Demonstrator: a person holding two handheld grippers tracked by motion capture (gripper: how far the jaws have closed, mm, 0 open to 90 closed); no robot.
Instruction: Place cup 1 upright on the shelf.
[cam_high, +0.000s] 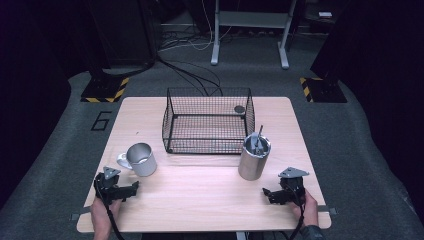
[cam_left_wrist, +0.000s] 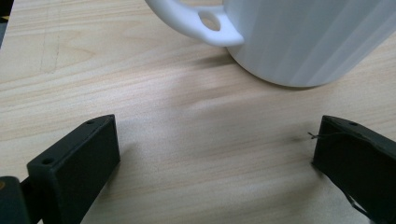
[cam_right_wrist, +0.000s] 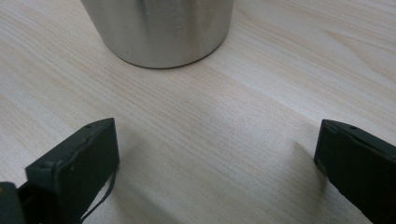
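**A:** Mug (cam_high: 140, 160) check, starting from the left gripper (cam_high: 132, 189): gaping wide, gripping nothing, hovering low over the table (cam_high: 200, 210).

**B:** Agreeing. Standing upright just off those jaws at about one o'clock, not touching them, showing its handle at nine o'clock.

**A:** Moving to the right gripper (cam_high: 267, 194): likewise spread wide and empty, facing the steel canister (cam_high: 254, 159) at eleven o'clock, near but apart.

**B:** Worrying about that canister. Standing tall and narrow, carrying a utensil (cam_high: 258, 137) leaning out of the top. Bumping it high with one jaw probably tipping it and spilling the utensil.

**A:** Worrying about the mug too. Closing on its smooth, rounded wall off-centre likely squeezing it out of the jaws, or spinning it by the handle.

**B:** And pushing either one toward twelve o'clock risking a knock against the wire basket (cam_high: 170, 120), sitting just behind both.

**A:** Judging only, though. Not knowing the goal yet.
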